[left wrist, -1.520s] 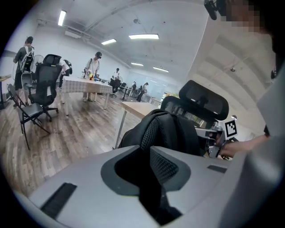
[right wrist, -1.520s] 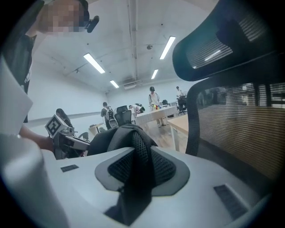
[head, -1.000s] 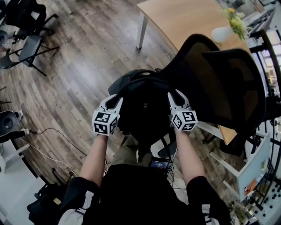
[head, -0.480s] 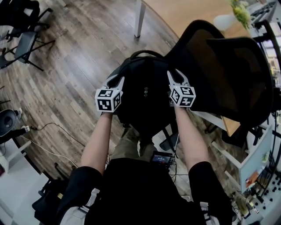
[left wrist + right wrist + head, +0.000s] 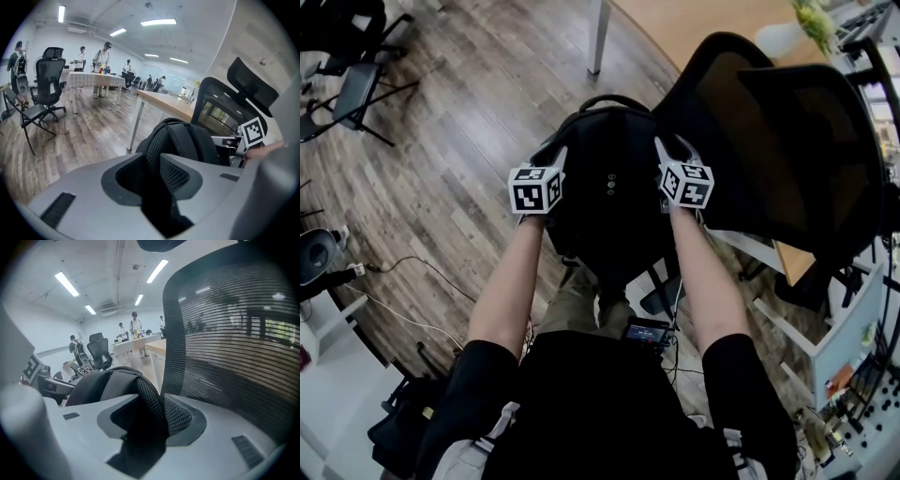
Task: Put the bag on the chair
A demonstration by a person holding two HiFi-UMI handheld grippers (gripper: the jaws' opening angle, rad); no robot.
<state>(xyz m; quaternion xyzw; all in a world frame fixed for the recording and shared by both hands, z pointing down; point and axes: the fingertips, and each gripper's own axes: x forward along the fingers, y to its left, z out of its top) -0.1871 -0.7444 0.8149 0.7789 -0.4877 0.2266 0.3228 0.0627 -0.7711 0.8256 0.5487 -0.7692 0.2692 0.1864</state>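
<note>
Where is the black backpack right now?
In the head view the black backpack is at centre, just left of the black mesh office chair's backrest, with wooden floor on its other side.

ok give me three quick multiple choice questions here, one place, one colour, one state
1. Where is the bag? A on the table B in front of the chair's back C on the floor
2. What colour is the bag? A red B black C white
3. What lies between the jaws of the left gripper and right gripper? A nothing B the chair's back C a bag strap
Answers: 1 B, seen from the head view; 2 B, black all over; 3 C, the jaws, just opened wider, each have a strap between.
</note>
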